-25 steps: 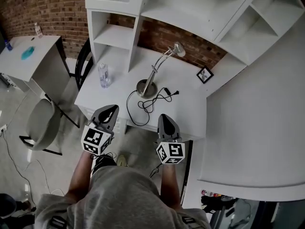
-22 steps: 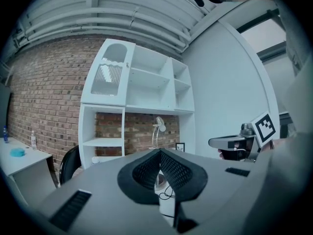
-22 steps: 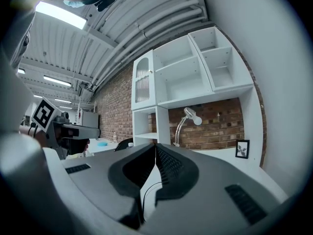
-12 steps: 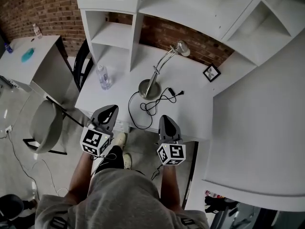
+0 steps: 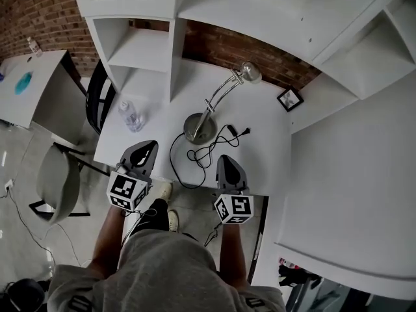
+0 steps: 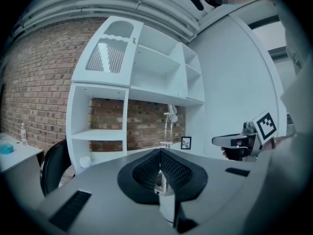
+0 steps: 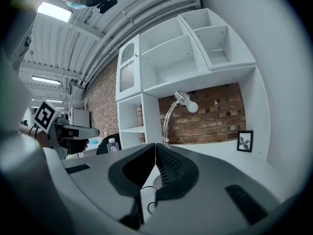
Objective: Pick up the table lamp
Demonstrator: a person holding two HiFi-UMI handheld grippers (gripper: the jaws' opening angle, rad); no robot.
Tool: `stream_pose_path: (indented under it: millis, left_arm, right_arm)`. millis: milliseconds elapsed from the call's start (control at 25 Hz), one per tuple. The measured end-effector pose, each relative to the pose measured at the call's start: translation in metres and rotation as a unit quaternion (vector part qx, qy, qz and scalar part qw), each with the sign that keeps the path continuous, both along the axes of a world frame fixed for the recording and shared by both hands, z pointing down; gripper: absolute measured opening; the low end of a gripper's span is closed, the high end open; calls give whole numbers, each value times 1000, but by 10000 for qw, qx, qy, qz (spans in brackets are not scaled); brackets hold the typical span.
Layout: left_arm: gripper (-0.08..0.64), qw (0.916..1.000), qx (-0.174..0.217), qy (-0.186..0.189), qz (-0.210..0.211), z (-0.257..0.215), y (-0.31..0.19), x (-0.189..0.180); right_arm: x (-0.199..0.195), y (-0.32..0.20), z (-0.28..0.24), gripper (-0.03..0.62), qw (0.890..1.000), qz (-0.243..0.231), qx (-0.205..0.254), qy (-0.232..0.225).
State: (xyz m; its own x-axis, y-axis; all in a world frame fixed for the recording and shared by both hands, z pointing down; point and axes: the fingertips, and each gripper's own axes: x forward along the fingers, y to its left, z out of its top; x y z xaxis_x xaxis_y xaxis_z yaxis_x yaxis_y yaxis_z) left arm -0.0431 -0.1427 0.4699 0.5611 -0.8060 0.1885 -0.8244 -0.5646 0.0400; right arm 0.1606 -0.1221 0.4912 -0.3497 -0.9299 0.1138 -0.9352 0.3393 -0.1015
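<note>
The table lamp stands on the white desk, its round metal base in front and its curved neck leaning up to the head near the brick wall. Its black cord lies looped before the base. My left gripper hovers over the desk's front edge, left of the cord, shut and empty. My right gripper is level with it on the right, also shut and empty. The lamp shows far beyond the left gripper; the lamp rises past the right gripper.
A water bottle stands on the desk's left part. A small framed picture leans at the back right. White shelves rise behind the desk. A black chair and a grey chair stand to the left.
Both grippers have moved forward from in front of the desk to over its front edge, closer to the lamp and cord. Their jaws stayed shut.
</note>
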Motion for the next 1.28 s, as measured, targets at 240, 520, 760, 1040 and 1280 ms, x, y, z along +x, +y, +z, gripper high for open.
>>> stream_pose_path:
  millis: [240,520,760,1040,1280]
  left_arm:
    - [3,9998,-203,-33,66,20,-41,-1]
    - [3,9987,-465,-114,156,42,-76,-1]
    - [3,9974,-681,-133,197,58,-95,-3]
    - [3,9967,-760,-169,234,68,-113,-2]
    - [3,9962,-823,-226,193,75,-123,-8]
  right_arm:
    - [-3,-38,14,23,9998,100,-135,-80]
    - [-6,-74,34,23,9992,158,-343,-121]
    - [-12,-95,47,23,9992,57,-373,-149]
    - [-22,-114,54,25,9993,-178,-275,-191]
    - [-27,-131,64,34,9991,-230,-285,-216]
